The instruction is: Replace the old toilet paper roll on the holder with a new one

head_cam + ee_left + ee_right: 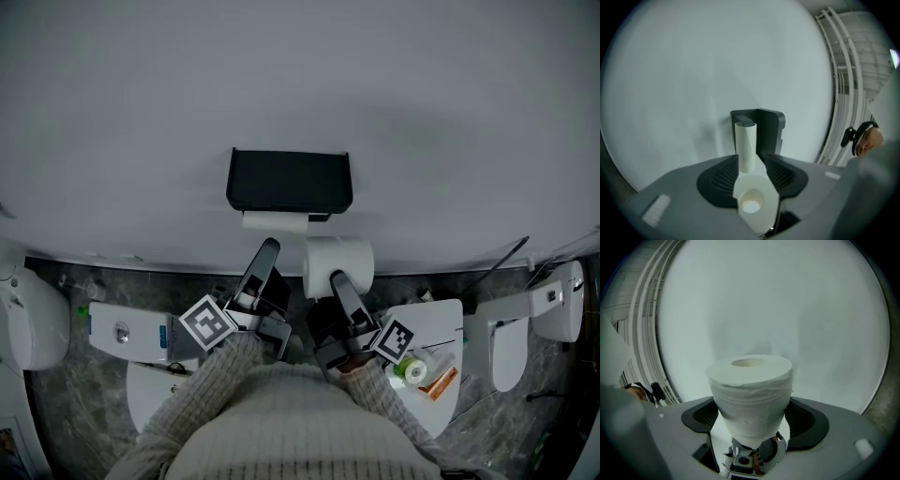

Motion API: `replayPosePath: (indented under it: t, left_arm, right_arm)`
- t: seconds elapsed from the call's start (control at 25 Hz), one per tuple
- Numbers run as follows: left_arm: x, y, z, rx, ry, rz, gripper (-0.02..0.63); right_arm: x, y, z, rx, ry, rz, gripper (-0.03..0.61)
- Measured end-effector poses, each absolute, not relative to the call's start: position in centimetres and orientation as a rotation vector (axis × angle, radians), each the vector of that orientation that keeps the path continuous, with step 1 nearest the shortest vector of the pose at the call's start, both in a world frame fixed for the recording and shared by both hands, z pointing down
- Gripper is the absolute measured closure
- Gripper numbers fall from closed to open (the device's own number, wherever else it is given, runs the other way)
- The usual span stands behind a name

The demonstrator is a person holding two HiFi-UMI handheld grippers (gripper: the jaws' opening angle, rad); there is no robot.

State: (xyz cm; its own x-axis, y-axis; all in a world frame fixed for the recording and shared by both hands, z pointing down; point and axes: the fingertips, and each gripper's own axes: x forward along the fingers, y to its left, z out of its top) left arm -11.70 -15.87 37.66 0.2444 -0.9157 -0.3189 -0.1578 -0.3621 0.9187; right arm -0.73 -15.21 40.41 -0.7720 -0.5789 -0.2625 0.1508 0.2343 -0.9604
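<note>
Grippers at wall holder

Knit sleeves [216, 384] reach over a dark marbled floor [66, 403]. Right gripper [751, 403] pinches the soft, full roll [750, 380], held upright. Left gripper [751, 159] has its ribbed fingers spread, with the bare cardboard tube [745, 145] between them and clear of both. Behind the tube, a boxy black holder [769, 129] sits on a plain white wall [693, 70].

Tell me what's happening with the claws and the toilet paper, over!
Left claw open, old tube between its jaws at the holder. Right claw shut on new roll. Nothing else in the way.
</note>
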Motion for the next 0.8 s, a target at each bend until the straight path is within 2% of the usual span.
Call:
replayPosePath:
  t: [0.12, 0.24, 0.8]
  left_arm:
    - [-11.8, -16.8, 38.1, 1.688, -1.024, -1.175, 0.391]
    - [-12.3, -17.0, 38.1, 1.674, -1.037, -1.186, 0.364]
    - [-13.2, -19.9, 37.4, 1.680, -1.009, -1.236, 0.351]
  right_arm:
    - [-0.6, -16.0, 40.7, -0.404, 1.918, -1.592, 0.140]
    - [-0.7, -16.0, 40.8, -0.406, 1.913, -1.594, 0.140]
    - [0.0, -17.8, 41.3, -0.439, 1.895, -1.596, 0.140]
